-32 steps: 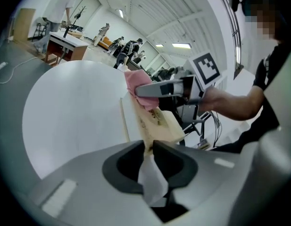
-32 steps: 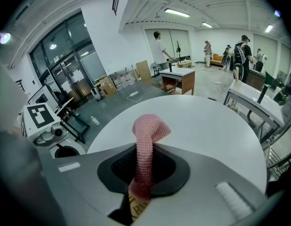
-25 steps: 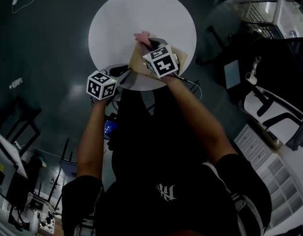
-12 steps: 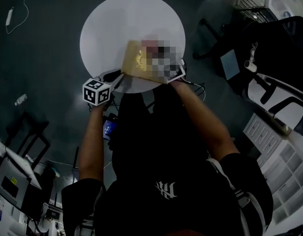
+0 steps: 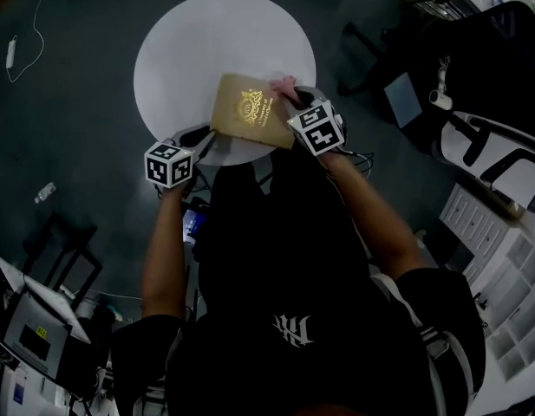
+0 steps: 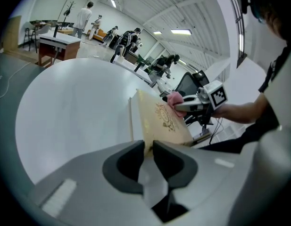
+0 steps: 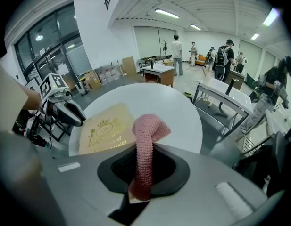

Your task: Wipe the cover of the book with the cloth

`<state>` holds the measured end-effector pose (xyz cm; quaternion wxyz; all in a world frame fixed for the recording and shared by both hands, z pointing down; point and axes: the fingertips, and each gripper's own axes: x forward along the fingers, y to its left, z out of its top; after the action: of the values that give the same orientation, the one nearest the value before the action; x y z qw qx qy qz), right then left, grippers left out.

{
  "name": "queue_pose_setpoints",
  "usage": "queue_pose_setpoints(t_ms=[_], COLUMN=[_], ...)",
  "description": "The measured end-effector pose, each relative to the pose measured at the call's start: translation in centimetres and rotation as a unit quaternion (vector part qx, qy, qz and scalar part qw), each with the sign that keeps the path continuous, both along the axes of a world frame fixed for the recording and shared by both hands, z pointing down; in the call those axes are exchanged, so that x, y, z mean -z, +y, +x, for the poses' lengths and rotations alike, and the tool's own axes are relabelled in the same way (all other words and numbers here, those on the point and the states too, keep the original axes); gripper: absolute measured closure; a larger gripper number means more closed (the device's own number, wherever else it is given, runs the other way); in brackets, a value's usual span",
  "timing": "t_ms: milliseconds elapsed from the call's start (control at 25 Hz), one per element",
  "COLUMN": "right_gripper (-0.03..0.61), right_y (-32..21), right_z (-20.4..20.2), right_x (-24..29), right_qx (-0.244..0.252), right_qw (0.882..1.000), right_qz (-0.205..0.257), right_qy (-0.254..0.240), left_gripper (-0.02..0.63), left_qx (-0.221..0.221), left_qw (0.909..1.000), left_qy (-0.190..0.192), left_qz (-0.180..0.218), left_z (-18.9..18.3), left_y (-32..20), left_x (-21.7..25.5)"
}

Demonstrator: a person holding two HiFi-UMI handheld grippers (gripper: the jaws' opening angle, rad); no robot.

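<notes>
A tan book [image 5: 250,111] with a gold emblem lies at the near edge of the round white table [image 5: 198,50]. My left gripper [image 5: 202,137] is shut on the book's near left corner; in the left gripper view the cover's edge [image 6: 162,119] runs between the jaws [image 6: 148,147]. My right gripper [image 5: 293,102] is at the book's right edge, shut on a pink knitted cloth [image 5: 283,83]. In the right gripper view the cloth [image 7: 147,131] stands up from the jaws [image 7: 144,149] and folds over, with the book [image 7: 105,133] lying to its left.
Dark floor surrounds the table. An office chair [image 5: 492,154] and white shelving [image 5: 501,258] stand to the right. A cable [image 5: 11,50] lies on the floor at far left. Desks and several people [image 7: 176,51] are farther off in the room.
The right gripper with the cloth has slid rightward off the middle of the cover to the book's right edge, uncovering the emblem. The left gripper has kept its hold on the corner.
</notes>
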<state>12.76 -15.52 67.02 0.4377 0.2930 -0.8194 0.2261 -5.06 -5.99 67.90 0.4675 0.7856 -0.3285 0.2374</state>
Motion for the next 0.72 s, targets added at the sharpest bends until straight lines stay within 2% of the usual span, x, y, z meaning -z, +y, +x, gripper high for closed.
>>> queue_pose_setpoints(t_ms=[240,400,480,600,720], right_gripper=[0.537,0.537,0.538,0.538,0.537], right_y=[1.0,2.0,1.9,0.3,-0.8], right_z=[4.4,8.4,9.4,6.7,0.4], right_x=[0.1,-0.8,0.0,4.2,7.2], right_qx=[-0.03,-0.066,-0.092,-0.101,-0.061], right_qw=[0.999,0.996,0.995,0.994,0.994], right_qz=[0.004,-0.016,-0.015,0.019,0.039], right_qy=[0.024,0.062,0.047,-0.021,-0.083], left_gripper=[0.549,0.549,0.548,0.548,0.548], left_qx=[-0.007,-0.013,-0.016,-0.022,-0.023], left_qw=[1.0,0.9999,0.9999,0.9998,0.9997], left_qy=[-0.001,-0.001,-0.001,0.0,0.0], left_qz=[-0.003,-0.006,-0.006,-0.005,-0.007], left_z=[0.2,0.3,0.3,0.3,0.4], left_y=[0.0,0.2,0.3,0.2,0.2], left_x=[0.1,0.1,0.2,0.2,0.1])
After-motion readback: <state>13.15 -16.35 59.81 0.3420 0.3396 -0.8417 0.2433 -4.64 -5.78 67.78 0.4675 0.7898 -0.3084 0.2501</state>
